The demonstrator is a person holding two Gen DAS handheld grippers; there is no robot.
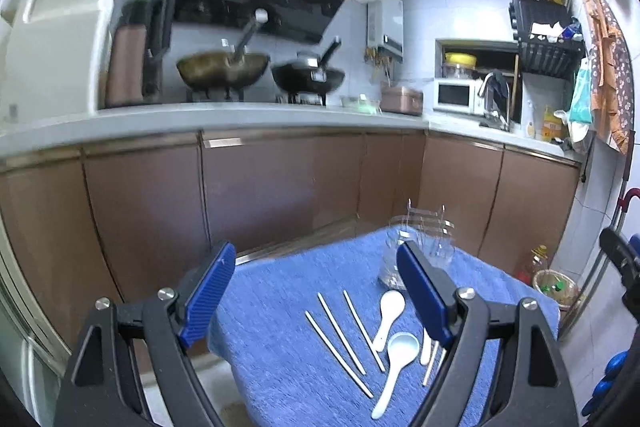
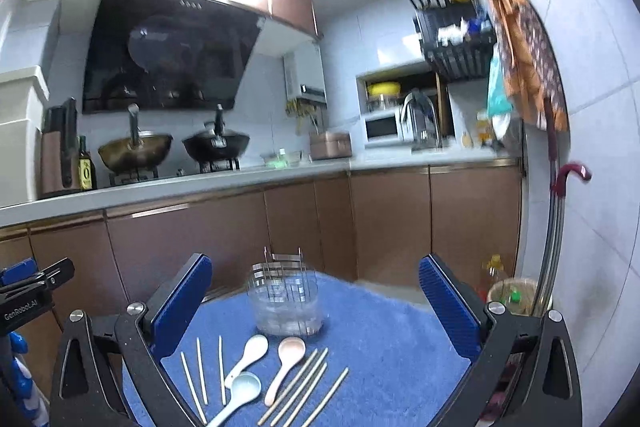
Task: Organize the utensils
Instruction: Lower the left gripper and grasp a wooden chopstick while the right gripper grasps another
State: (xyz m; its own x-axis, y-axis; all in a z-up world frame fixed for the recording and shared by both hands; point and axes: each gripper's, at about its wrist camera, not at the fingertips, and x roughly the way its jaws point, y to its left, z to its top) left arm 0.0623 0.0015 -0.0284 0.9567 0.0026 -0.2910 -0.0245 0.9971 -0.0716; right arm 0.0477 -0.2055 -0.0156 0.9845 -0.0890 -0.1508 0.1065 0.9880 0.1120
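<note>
On a blue cloth [image 2: 380,339] lie several pale chopsticks [image 2: 200,371], a white spoon [image 2: 250,353], a pale blue spoon [image 2: 240,389] and a pink spoon [image 2: 286,359]. A clear utensil holder [image 2: 286,301] with a divider rack stands behind them. In the left wrist view the same chopsticks [image 1: 340,337], white spoon [image 1: 389,317], pale blue spoon [image 1: 398,355] and holder [image 1: 420,247] show. My left gripper [image 1: 316,291] hangs open above the cloth, holding nothing. My right gripper [image 2: 316,307] is also open and empty, above the utensils.
Brown cabinets [image 2: 320,223] and a white counter [image 2: 200,183] with two woks [image 2: 136,147] run behind. A wicker basket [image 2: 512,293] and an oil bottle [image 2: 494,269] sit on the floor at right, near a red-handled pole [image 2: 560,187]. The other gripper's body [image 2: 28,295] shows at left.
</note>
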